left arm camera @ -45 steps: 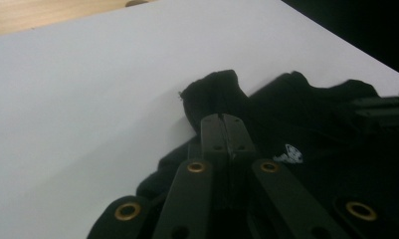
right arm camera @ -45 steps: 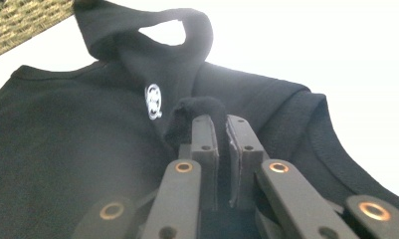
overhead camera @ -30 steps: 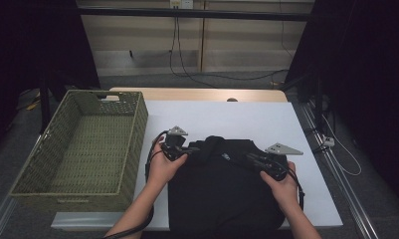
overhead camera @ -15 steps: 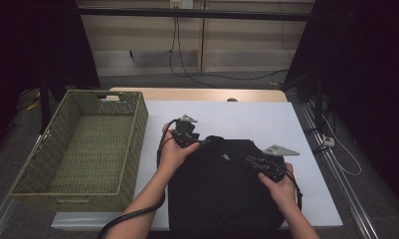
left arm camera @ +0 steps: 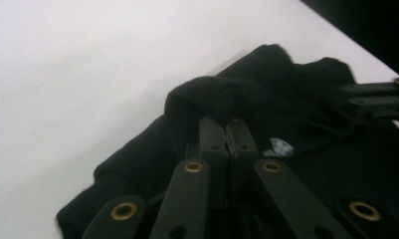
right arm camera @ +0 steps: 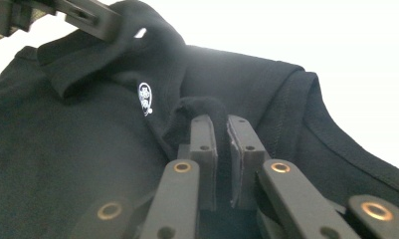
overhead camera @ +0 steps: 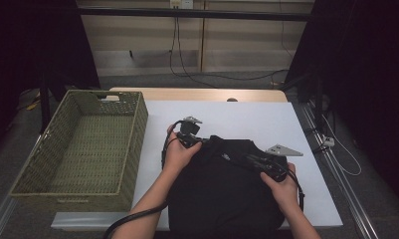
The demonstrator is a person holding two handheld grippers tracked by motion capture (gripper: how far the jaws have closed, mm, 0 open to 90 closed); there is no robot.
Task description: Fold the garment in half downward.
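Observation:
A black T-shirt (overhead camera: 222,194) lies on the white table (overhead camera: 247,119) near its front edge. My left gripper (overhead camera: 206,141) is at the shirt's far left, by the neck. Its jaws have just been closing and now pinch a raised fold of black fabric (left arm camera: 212,97); the left gripper (left arm camera: 228,124) is shut on it. My right gripper (overhead camera: 248,158) sits at the shirt's right shoulder, and the right gripper (right arm camera: 221,122) is shut on a bunched fold of the shirt (right arm camera: 62,149). A small white logo (right arm camera: 146,98) shows inside the neck.
A woven green basket (overhead camera: 132,144) stands on the left, its near right corner beside my left forearm. Bare white table lies beyond and to the right of the shirt. Cables trail off the table's front edge and right side.
My left hand has moved away from me and a little right along the shirt's neck edge. The right hand has kept still on the shirt.

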